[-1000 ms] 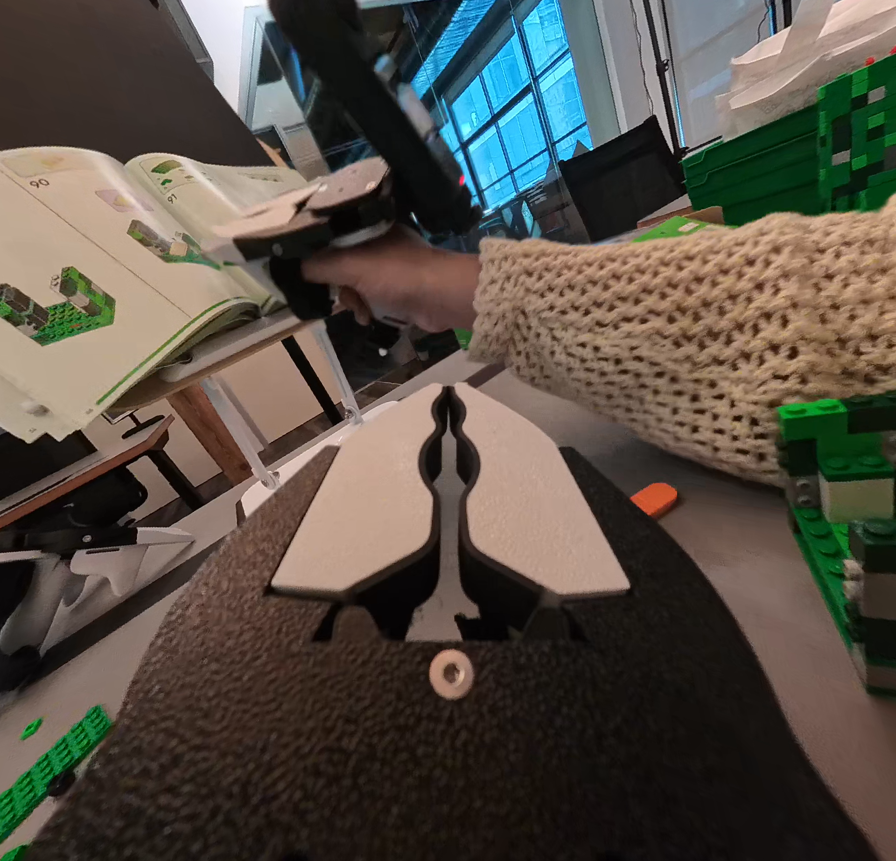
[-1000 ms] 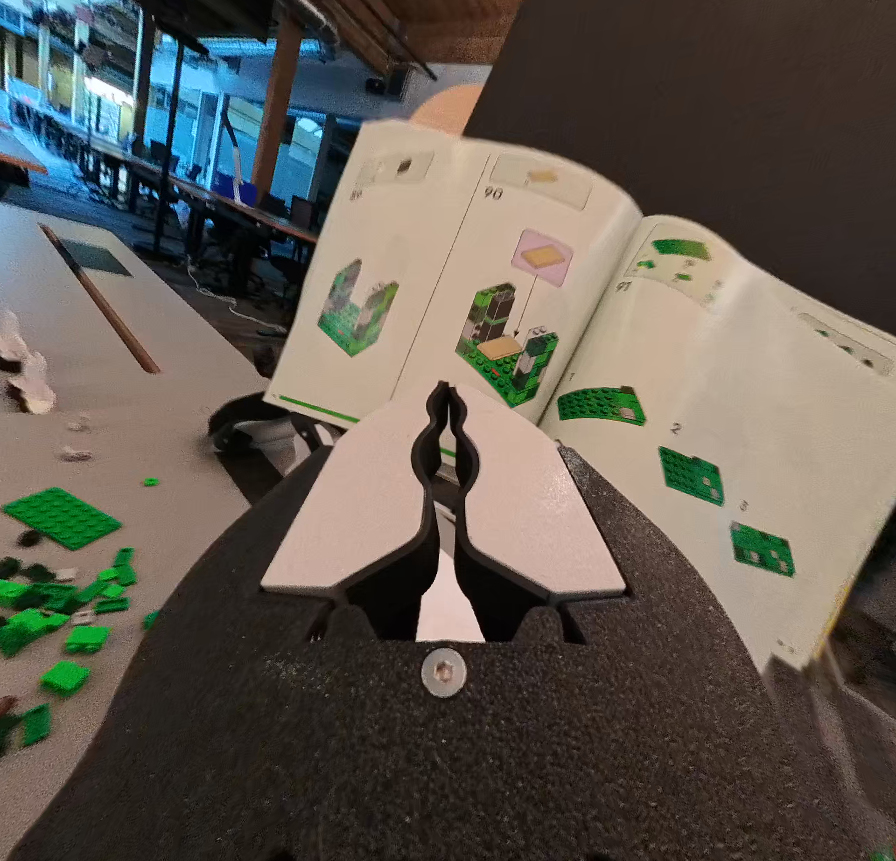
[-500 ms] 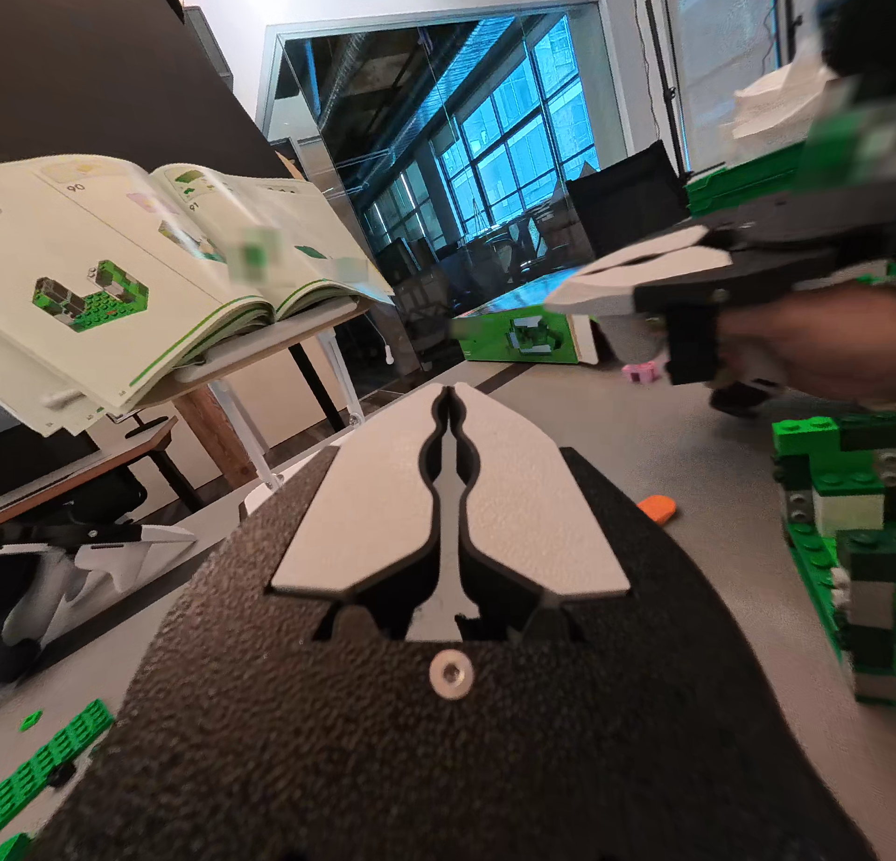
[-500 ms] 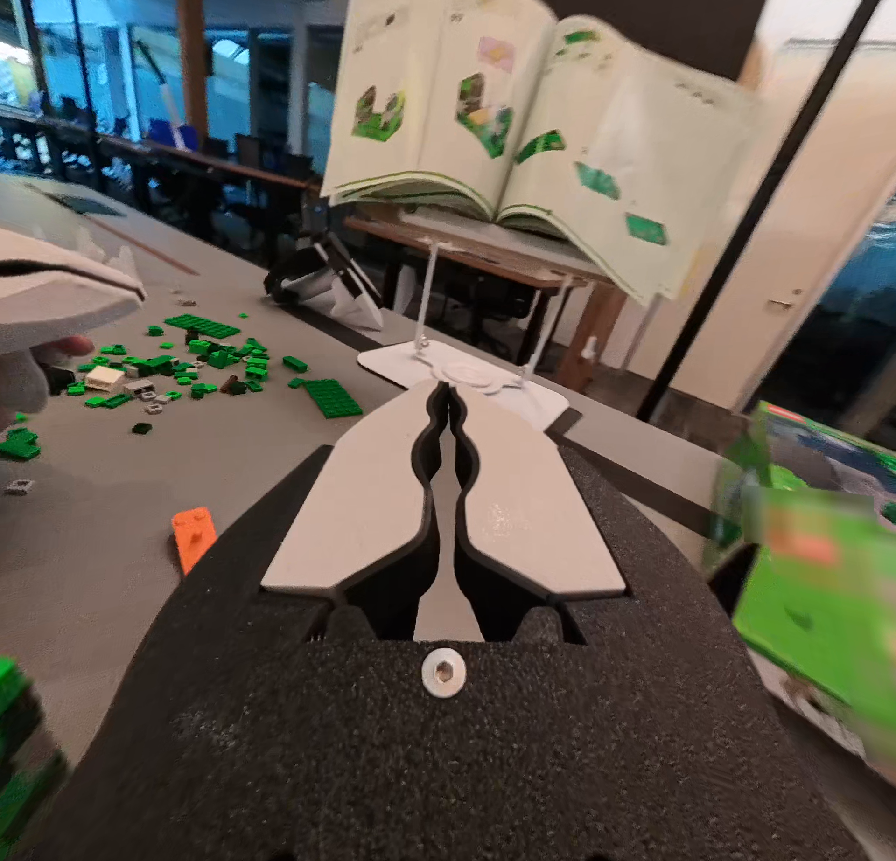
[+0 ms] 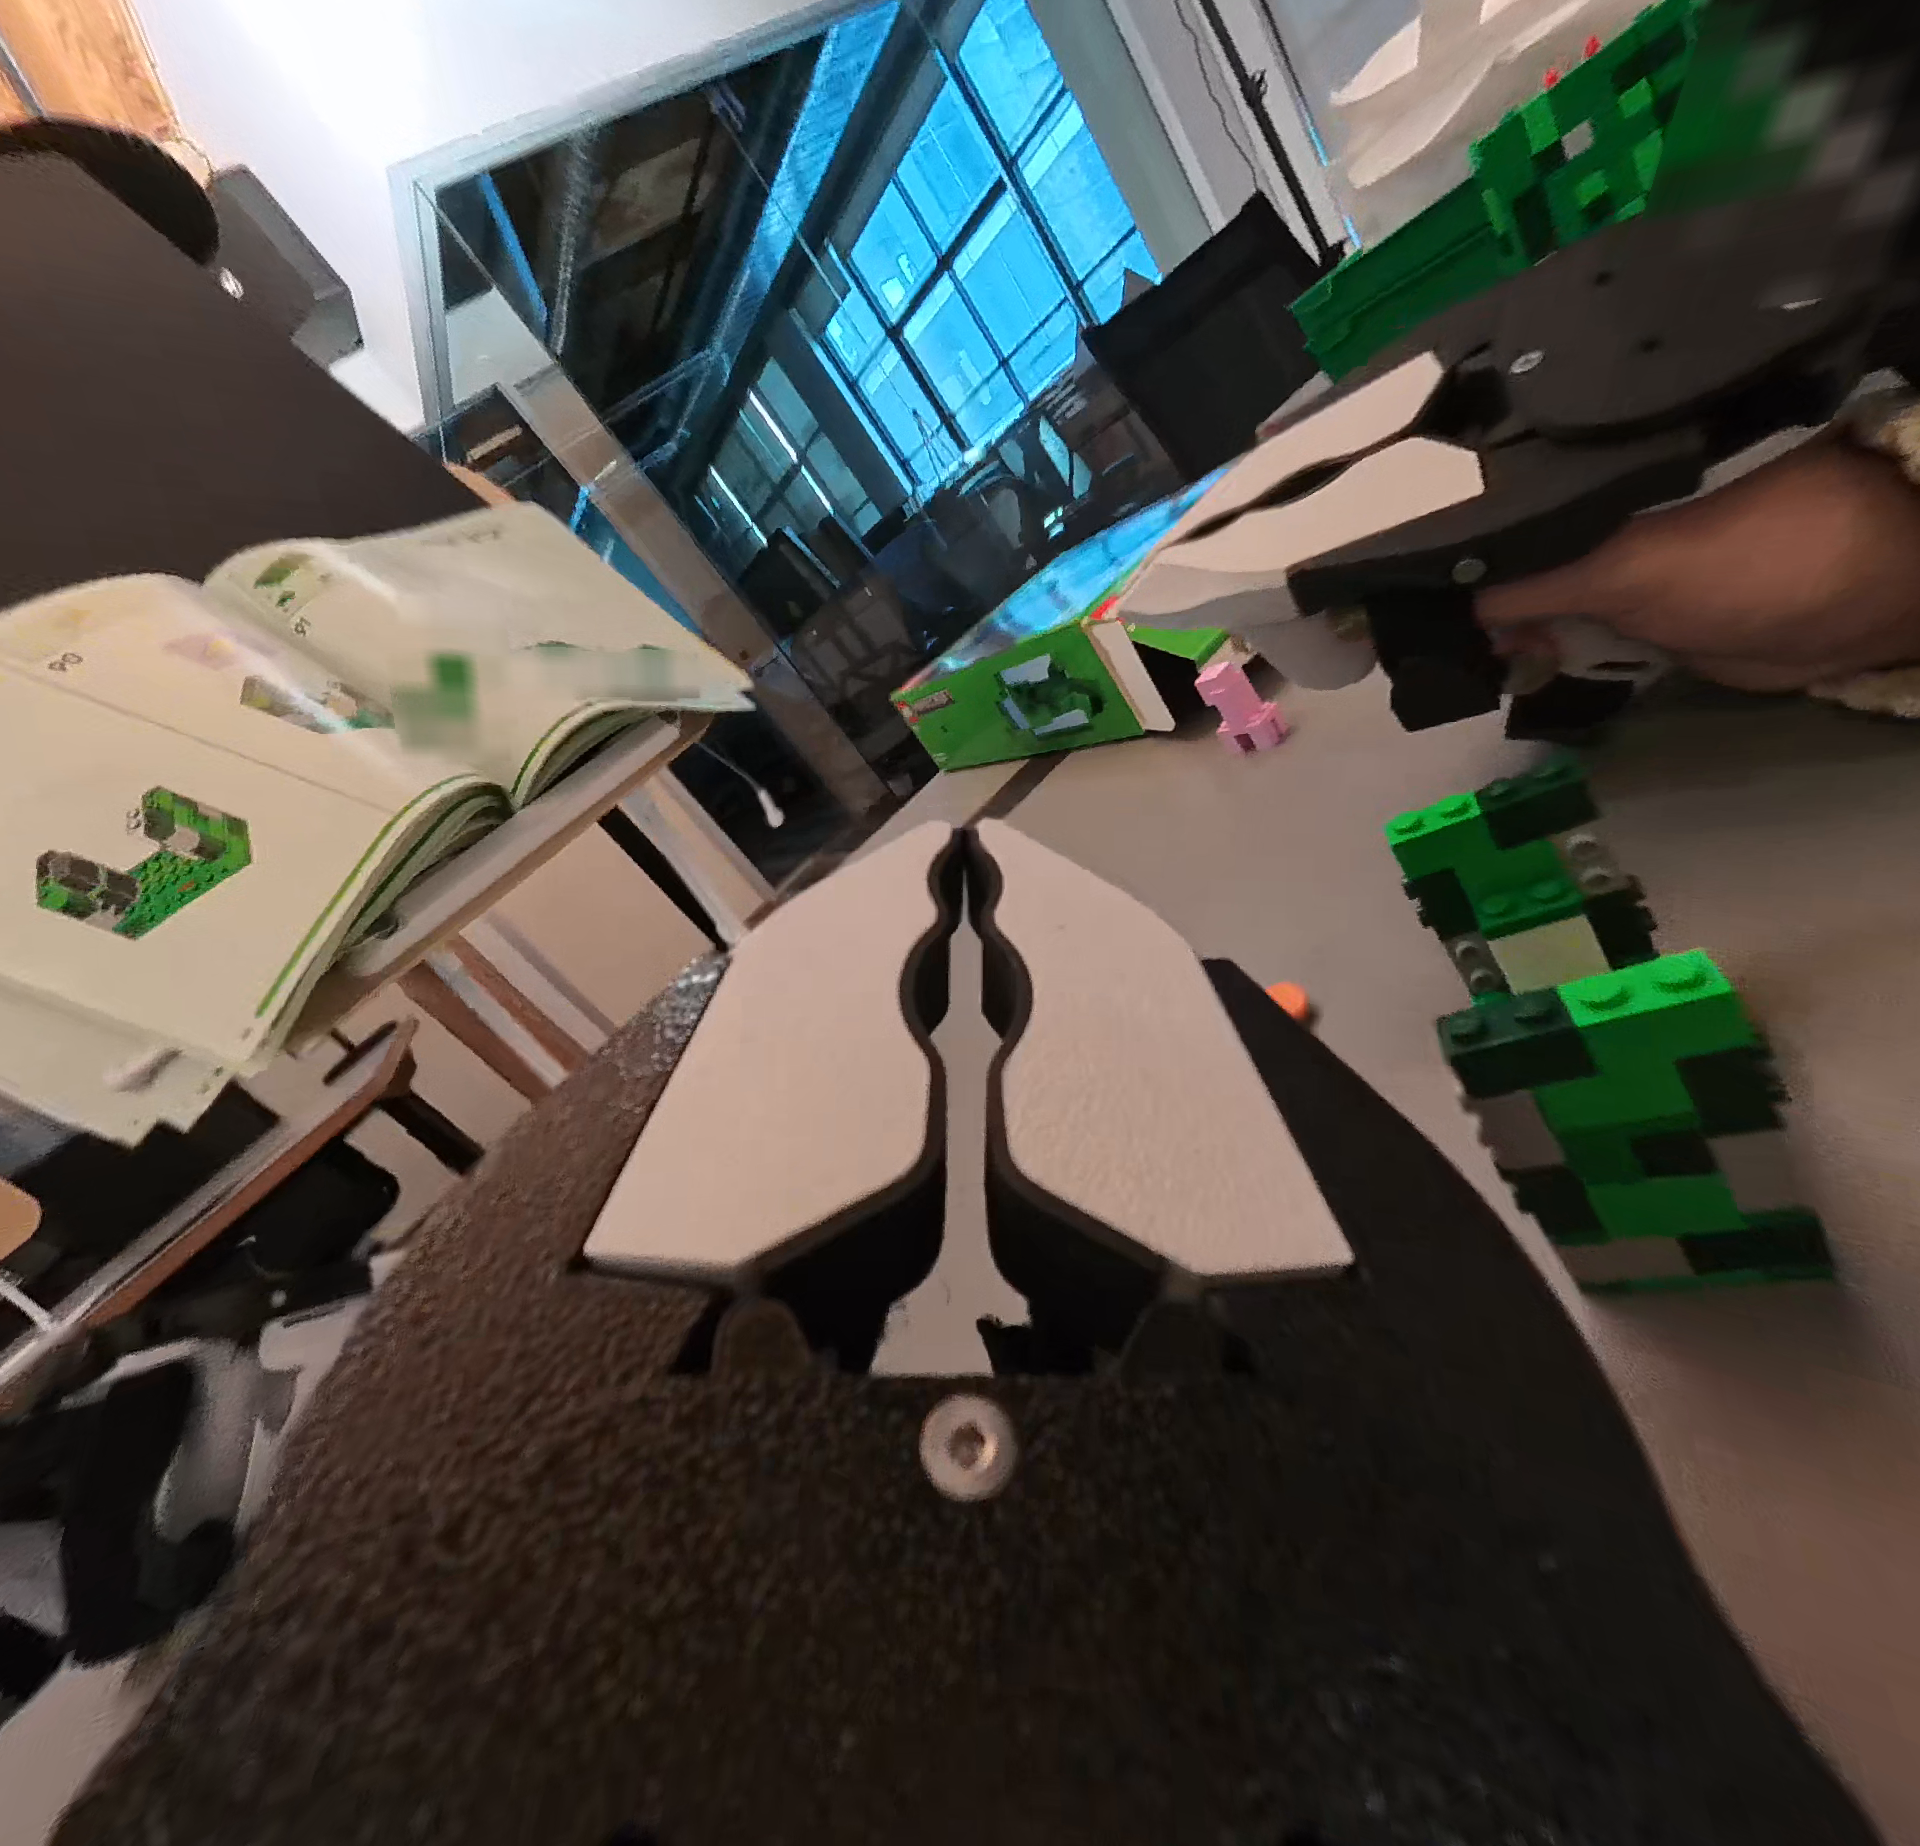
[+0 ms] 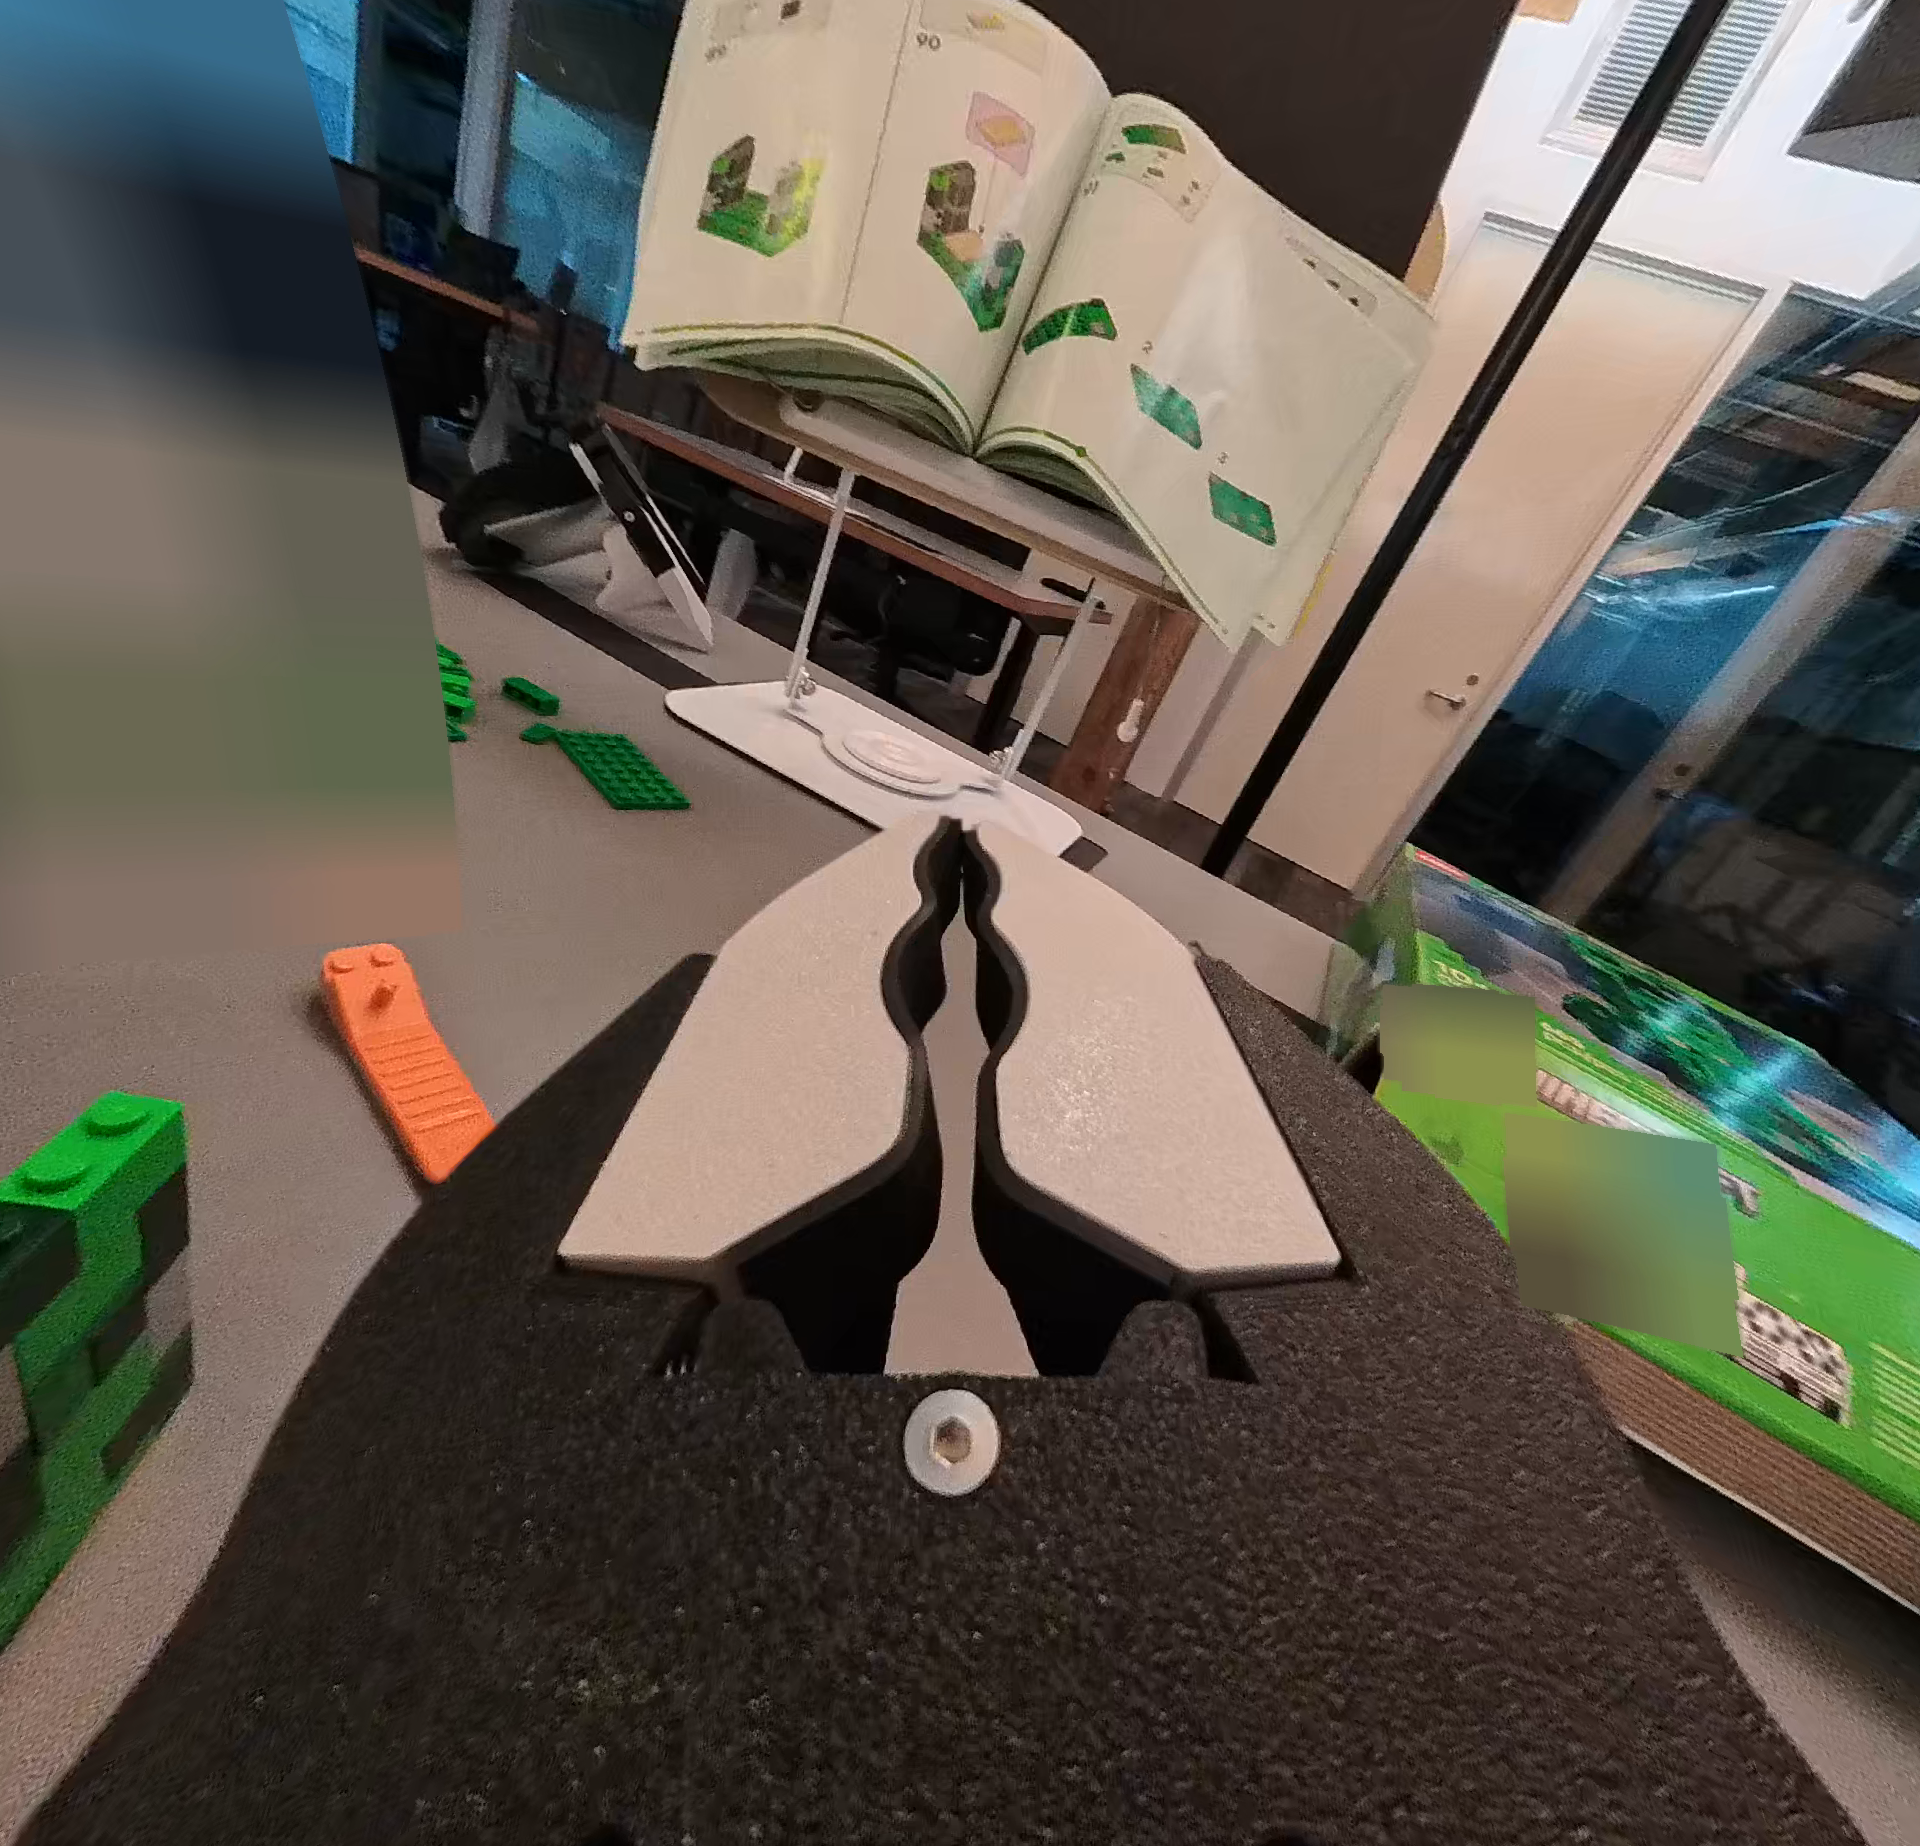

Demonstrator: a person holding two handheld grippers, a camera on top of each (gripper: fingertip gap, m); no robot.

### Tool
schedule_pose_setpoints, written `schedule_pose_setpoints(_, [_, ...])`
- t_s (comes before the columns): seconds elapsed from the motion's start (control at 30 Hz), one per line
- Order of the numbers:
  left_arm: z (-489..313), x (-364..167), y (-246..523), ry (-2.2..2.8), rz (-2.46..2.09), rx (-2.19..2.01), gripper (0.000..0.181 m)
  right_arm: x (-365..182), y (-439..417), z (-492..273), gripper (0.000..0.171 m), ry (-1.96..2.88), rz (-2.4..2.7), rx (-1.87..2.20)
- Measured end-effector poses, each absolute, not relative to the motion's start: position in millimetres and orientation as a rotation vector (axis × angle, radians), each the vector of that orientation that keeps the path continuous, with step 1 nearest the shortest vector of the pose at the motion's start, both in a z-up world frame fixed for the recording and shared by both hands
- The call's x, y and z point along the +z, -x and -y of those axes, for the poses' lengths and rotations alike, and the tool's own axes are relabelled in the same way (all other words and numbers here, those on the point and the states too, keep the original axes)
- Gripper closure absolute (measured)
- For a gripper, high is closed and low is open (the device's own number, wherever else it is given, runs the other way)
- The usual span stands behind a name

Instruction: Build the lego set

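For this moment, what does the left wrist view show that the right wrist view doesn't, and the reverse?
Only the left wrist view: the pink Lego figure, the person's hand holding the right gripper, and the tall green stack behind it.

Only the right wrist view: the flat green plate, loose green bricks and the book stand's white base.

Both: the open instruction booklet, orange brick separator, green set box and the partly built green model.

A grey table (image 6: 582, 892) carried a partly built green brick block (image 5: 1621, 1058), an orange brick separator (image 6: 400, 1053), a flat green plate (image 6: 623, 768) among loose green bricks, a green set box (image 6: 1704, 1204), a small pink figure (image 5: 1242, 707) and a white book-stand base (image 6: 883, 757).
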State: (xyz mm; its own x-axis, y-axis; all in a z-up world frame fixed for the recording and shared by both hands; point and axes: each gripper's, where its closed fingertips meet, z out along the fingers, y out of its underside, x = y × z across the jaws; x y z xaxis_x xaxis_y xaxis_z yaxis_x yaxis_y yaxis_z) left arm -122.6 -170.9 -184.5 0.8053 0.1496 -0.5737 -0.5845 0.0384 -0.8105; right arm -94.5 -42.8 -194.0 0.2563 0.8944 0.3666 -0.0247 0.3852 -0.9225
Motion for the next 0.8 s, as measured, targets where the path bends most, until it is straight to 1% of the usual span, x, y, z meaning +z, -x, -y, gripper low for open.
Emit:
schedule_pose_setpoints(0.13, [203,-178,161,1.521,-0.255,0.586,0.178,-194,93,33,0.171,1.009,1.102,0.74])
schedule_pose_setpoints(0.23, [247,-182,202,1.571,-0.128,0.563,0.176,-194,90,28,0.171,1.025,1.077,0.733])
schedule_pose_setpoints(0.3, [278,-186,231,1.613,-0.022,0.532,0.172,-192,88,27,0.171,1.028,1.066,0.745])
schedule_pose_setpoints(0.43, [338,-180,280,1.539,0.213,0.516,0.171,-187,85,25,0.171,1.044,1.025,0.839])
schedule_pose_setpoints(0.53, [363,-180,304,1.49,0.358,0.533,0.169,-184,82,20,0.171,1.071,0.973,0.921])
schedule_pose_setpoints(0.63, [371,-182,314,1.463,0.437,0.541,0.162,-183,81,15,0.171,1.09,0.943,0.95])
schedule_pose_setpoints(0.7, [369,-183,315,1.454,0.444,0.552,0.153,-182,82,14,0.171,1.086,0.937,0.95])
schedule_pose_setpoints(0.8, [363,-187,314,1.48,0.422,0.605,0.139,-181,83,18,0.16,1.039,0.964,0.928])
